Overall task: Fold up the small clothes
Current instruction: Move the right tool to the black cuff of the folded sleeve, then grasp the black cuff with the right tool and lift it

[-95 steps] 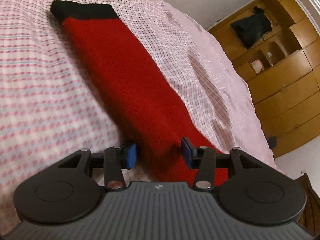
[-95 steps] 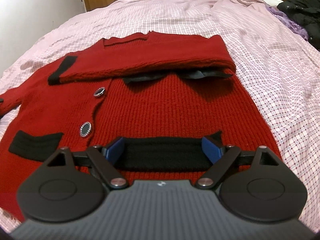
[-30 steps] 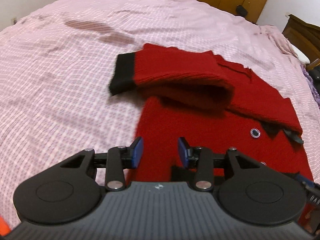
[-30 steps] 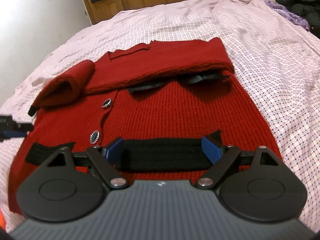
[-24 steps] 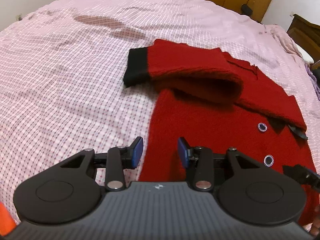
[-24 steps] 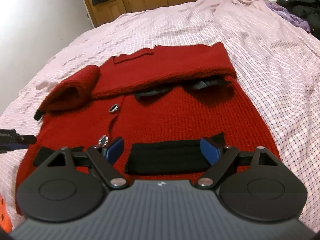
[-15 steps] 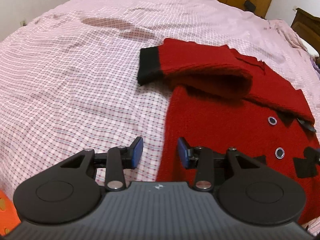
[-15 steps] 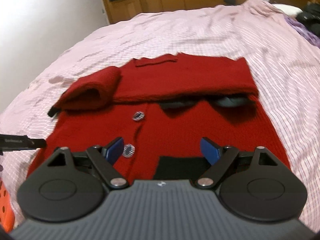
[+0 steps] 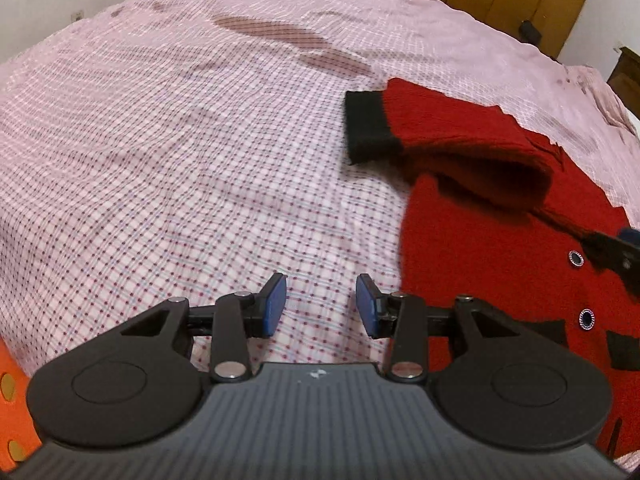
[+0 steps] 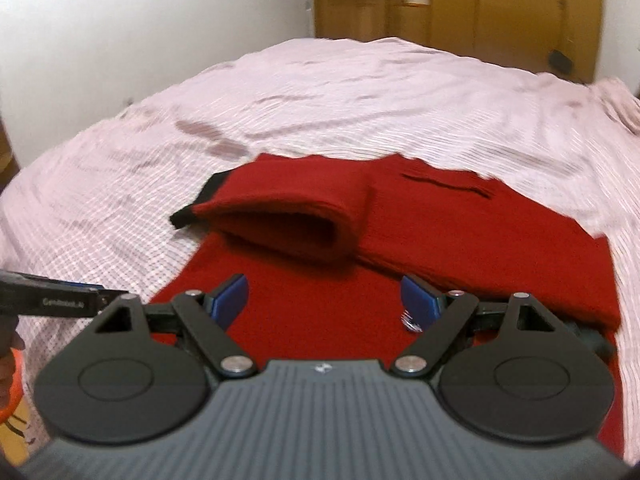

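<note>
A red knit cardigan (image 9: 500, 256) with black trim and round buttons lies flat on the bed. Its left sleeve (image 9: 452, 136) is folded across the chest, with the black cuff (image 9: 366, 128) sticking out past the body's edge. My left gripper (image 9: 321, 304) is open and empty over bare sheet, left of the cardigan's edge. My right gripper (image 10: 323, 300) is open and empty, low over the cardigan's body (image 10: 320, 320), with the folded sleeve (image 10: 288, 208) just ahead. The right gripper's tip shows in the left wrist view (image 9: 616, 256).
The bed is covered by a pink checked sheet (image 9: 180, 160). Wooden wardrobes (image 10: 460, 0) stand beyond the far end. The left gripper's finger shows at the left edge of the right wrist view (image 10: 52, 300). An orange object (image 9: 12, 392) sits at the lower left.
Both grippers swung left. The left one moved off the cardigan onto bare sheet. The right one moved from the black pocket band towards the folded sleeve. The sleeve lies folded over the chest.
</note>
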Motion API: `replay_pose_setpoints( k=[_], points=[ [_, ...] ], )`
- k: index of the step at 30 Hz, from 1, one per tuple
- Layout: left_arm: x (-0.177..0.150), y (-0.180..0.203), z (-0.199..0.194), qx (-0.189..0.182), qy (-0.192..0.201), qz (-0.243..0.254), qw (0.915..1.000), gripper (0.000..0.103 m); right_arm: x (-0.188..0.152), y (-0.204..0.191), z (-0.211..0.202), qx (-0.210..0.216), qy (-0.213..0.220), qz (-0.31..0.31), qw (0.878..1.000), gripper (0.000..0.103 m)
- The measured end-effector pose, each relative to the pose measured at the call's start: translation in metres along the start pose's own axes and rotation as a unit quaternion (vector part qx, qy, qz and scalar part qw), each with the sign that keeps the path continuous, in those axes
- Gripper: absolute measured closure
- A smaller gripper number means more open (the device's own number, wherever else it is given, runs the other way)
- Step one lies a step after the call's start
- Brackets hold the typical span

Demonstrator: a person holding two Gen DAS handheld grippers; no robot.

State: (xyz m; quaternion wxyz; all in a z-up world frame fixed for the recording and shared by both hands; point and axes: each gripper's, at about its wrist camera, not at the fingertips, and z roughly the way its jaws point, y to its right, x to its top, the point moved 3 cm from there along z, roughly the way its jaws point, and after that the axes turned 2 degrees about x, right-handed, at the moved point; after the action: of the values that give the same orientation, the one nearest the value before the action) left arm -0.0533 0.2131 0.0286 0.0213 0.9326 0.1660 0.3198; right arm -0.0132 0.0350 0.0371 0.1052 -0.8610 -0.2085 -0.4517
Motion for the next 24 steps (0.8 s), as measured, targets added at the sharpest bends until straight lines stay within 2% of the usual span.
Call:
replay_pose_setpoints(
  k=[7,10,15,19,22,23,24],
  points=[
    [0.0,-0.005,0.004,-0.012,-0.005,-0.006,0.9999,0.057,0.028,-0.046,0.032,0.013,-0.009,-0.098,0.995,0.018],
    [0.0,-0.007,0.003,-0.018,-0.005,-0.01,0.9998,0.057,0.035,-0.066,0.05,0.004,-0.011,-0.163,0.987,0.018],
    [0.0,-0.008,0.004,-0.028,-0.007,-0.014,0.9995,0.056,0.04,-0.09,0.086,-0.014,-0.02,-0.257,0.966,0.018],
    [0.0,-0.009,0.006,-0.033,-0.009,-0.015,0.9993,0.056,0.041,-0.098,0.112,-0.024,-0.029,-0.294,0.955,0.018],
    [-0.001,-0.01,0.007,-0.035,-0.011,-0.016,0.9992,0.056,0.045,-0.1,0.125,-0.025,-0.027,-0.293,0.955,0.019],
    [-0.001,-0.01,0.008,-0.036,-0.011,-0.016,0.9992,0.056,0.047,-0.099,0.126,-0.023,-0.022,-0.286,0.958,0.026],
    [-0.001,-0.01,0.008,-0.036,-0.011,-0.016,0.9992,0.056,0.049,-0.098,0.127,-0.017,-0.02,-0.275,0.961,0.039]
  ],
)
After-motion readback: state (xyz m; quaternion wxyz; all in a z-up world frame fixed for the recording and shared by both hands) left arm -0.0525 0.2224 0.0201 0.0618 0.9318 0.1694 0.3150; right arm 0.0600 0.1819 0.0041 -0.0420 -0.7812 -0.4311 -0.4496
